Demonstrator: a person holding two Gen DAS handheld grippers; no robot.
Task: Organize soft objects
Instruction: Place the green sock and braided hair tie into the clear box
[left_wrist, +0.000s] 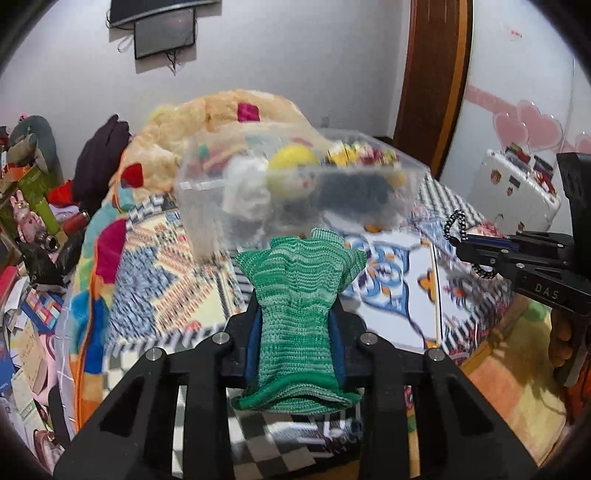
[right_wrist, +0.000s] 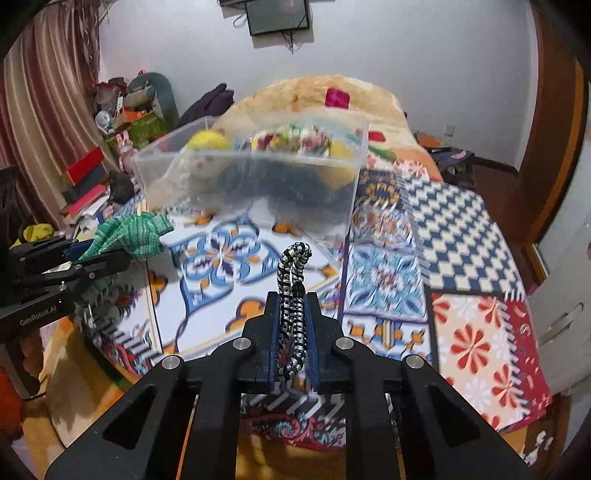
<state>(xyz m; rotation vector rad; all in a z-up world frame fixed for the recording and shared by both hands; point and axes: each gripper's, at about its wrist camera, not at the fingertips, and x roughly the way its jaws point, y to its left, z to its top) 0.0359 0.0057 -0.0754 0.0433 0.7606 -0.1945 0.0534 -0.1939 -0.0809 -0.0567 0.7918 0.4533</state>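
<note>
My left gripper (left_wrist: 295, 321) is shut on a green knitted cloth (left_wrist: 299, 306), held above the bed; the cloth also shows at the left of the right wrist view (right_wrist: 129, 236). My right gripper (right_wrist: 293, 325) is shut on a black-and-white braided hair band (right_wrist: 293, 295), which shows at the right of the left wrist view (left_wrist: 456, 229). A clear plastic bin (left_wrist: 295, 192) stands on the bed ahead of both grippers, also in the right wrist view (right_wrist: 251, 177). It holds a yellow plush (left_wrist: 291, 158), a white soft item and dark fabric.
The bed carries a patterned quilt (right_wrist: 388, 280) and a fluffy beige blanket (left_wrist: 221, 110) behind the bin. Cluttered shelves and boxes (left_wrist: 33, 206) stand to the left. A white cabinet (right_wrist: 565, 280) and a wooden door frame (left_wrist: 432, 74) are to the right.
</note>
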